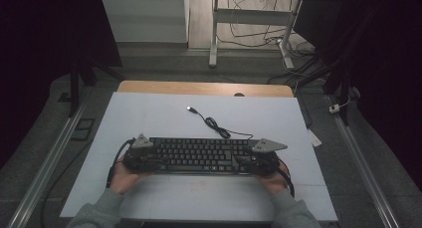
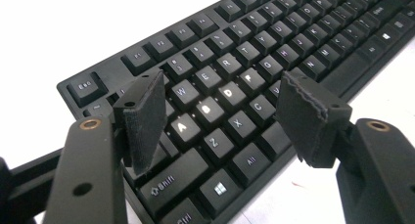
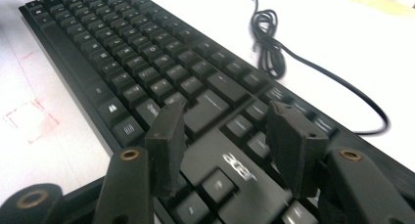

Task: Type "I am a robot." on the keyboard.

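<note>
High view: a black keyboard [image 1: 199, 155] lies flat across the lower middle of the frame on a pale sheet [image 1: 149, 113] that covers the table, long edge running left to right. Its cable [image 1: 219, 128] leaves the back edge near the right end, coils once and runs up toward the centre of the frame, ending in a USB plug [image 1: 190, 109] lying loose on the sheet. The left gripper [image 1: 141, 156] sits at the keyboard's left end and the right gripper [image 1: 259, 158] at its right end, each carried by a hand coming in from the bottom edge (grey sleeves visible at both lower corners).

Left gripper view: the left gripper [image 2: 222, 119] has its jaws standing wide apart above the left block of keys, around the A, S and D keys at frame centre; the pads hang clear of the keys and press on nothing. The keyboard [image 2: 274, 53] runs away toward the upper right.

Right gripper view: the right gripper [image 3: 225, 145] also has its jaws parted, poised above the keyboard [image 3: 122, 62] near the brand mark at the lower middle, with nothing clamped between the pads. The picture is somewhat blurred. The cable [image 3: 266, 43] coils at upper right on the sheet.
</note>
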### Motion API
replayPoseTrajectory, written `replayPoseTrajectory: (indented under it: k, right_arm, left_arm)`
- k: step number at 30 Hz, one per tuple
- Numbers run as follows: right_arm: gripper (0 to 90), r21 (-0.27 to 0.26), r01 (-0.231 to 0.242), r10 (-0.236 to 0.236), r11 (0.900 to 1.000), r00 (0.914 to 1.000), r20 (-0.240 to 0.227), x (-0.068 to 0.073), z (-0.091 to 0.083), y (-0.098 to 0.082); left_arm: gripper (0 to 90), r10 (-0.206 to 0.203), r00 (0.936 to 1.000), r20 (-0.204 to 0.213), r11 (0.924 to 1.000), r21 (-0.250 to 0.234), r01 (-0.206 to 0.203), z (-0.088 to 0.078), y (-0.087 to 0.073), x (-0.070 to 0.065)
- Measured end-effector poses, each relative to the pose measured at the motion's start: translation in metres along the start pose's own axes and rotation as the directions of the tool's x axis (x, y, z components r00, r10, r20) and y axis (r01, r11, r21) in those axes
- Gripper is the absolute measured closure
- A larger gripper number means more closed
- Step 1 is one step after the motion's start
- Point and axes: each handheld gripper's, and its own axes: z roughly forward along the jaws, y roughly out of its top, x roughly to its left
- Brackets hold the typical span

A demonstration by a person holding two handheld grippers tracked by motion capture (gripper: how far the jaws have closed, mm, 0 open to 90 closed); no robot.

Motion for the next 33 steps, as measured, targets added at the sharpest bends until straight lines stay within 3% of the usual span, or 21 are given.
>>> replayPoseTrajectory:
  k: [12, 20, 24, 33]
  right_arm:
    - [47.3, 0.03, 0.012, -0.013, 0.999, 0.9989, 0.045, -0.005, -0.036, -0.03]
    - [47.1, 0.011, -0.035, 0.034, 0.999, 0.9957, 0.086, -0.014, -0.072, -0.053]
    - [47.0, 0.006, -0.052, 0.051, 0.999, 0.9944, 0.093, -0.018, -0.077, -0.06]
    - [47.0, 0.035, -0.018, 0.015, 0.999, 0.9965, 0.082, -0.016, -0.073, -0.06]
  left_arm:
    - [35.4, 0.003, 0.9999, 0.015, 1.0, -0.007, -0.003, -0.016, -0.019, -0.008]
    - [35.3, 0.005, 0.9995, 0.032, 1.0, -0.004, -0.005, -0.028, -0.037, -0.015]
    - [35.3, 0.007, 0.9995, 0.031, 1.0, -0.006, -0.007, -0.03, -0.041, -0.017]
    - [35.2, 0.012, 0.9996, 0.027, 0.9999, -0.011, -0.011, -0.028, -0.036, -0.014]
